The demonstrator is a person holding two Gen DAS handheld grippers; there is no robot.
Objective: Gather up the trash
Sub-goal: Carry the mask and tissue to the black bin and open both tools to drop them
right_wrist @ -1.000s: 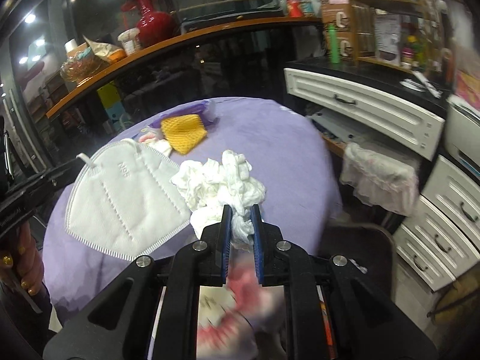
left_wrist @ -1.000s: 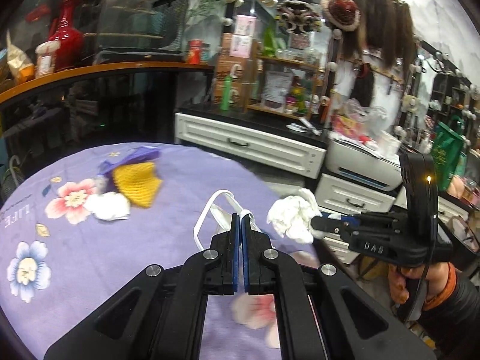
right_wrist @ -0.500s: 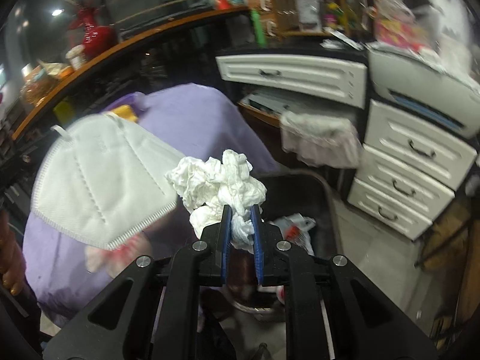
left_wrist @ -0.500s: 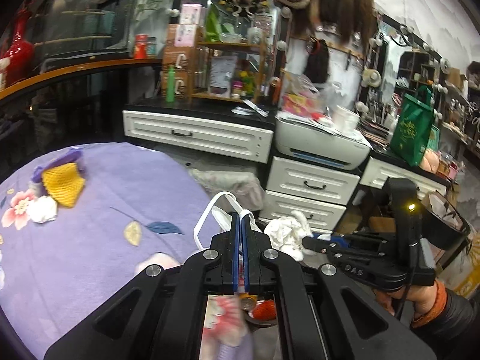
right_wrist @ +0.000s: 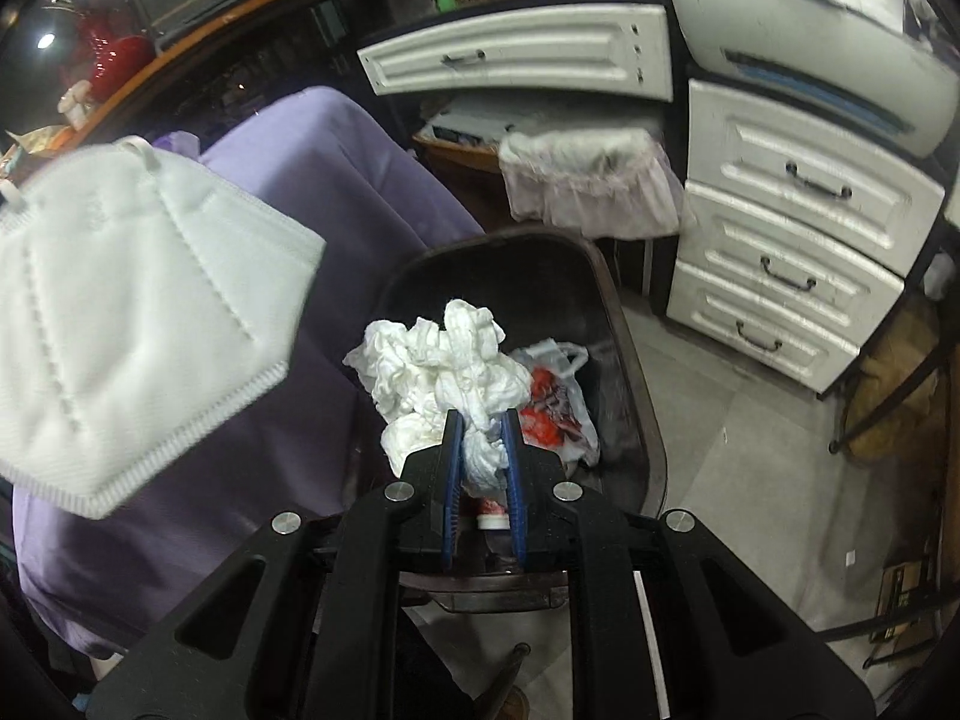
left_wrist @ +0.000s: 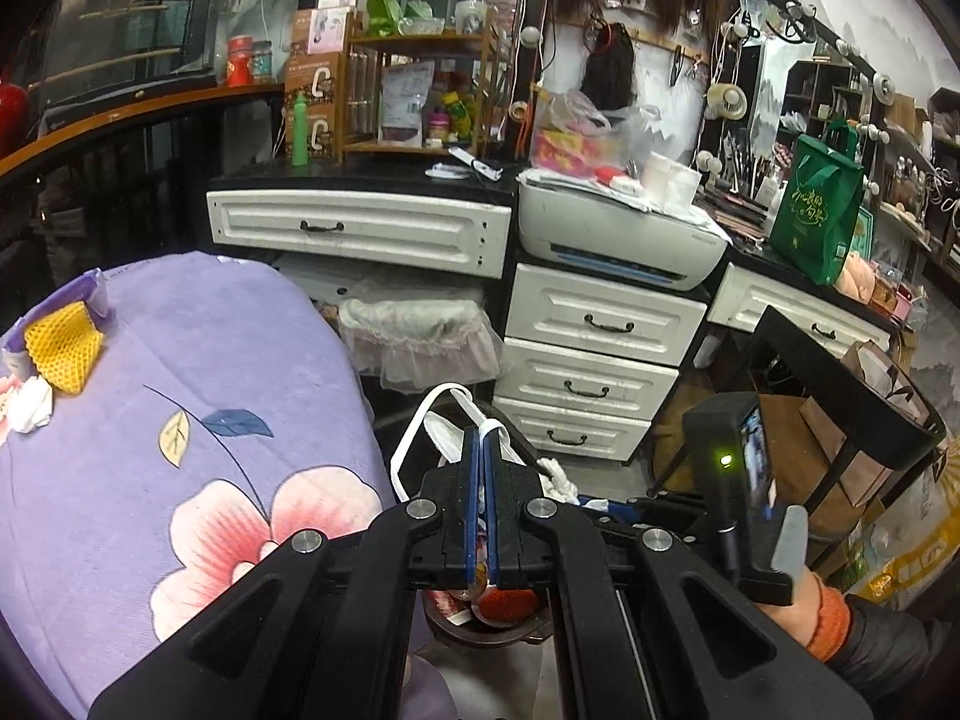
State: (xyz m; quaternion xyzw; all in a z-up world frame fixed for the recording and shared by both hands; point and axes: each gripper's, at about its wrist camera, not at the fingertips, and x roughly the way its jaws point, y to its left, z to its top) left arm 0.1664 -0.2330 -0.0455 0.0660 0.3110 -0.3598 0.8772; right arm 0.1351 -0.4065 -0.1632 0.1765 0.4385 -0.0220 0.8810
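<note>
My right gripper (right_wrist: 482, 420) is clamped on a tissue wad (right_wrist: 444, 360) over the dark bin (right_wrist: 630, 396) — a red-printed bag (right_wrist: 555, 405) lies inside. My left gripper (left_wrist: 481, 441) pinches the mask (right_wrist: 138, 306) beside the purple table (left_wrist: 180, 420), where yellow netting (left_wrist: 63, 345) remains.

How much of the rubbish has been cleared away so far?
Done: a plastic bag already lies in the dark bin. In hand: the right tongs grip crumpled tissue over it; the left tongs hold a white mask. Left: yellow netting and a tissue wad on the purple table.
</note>
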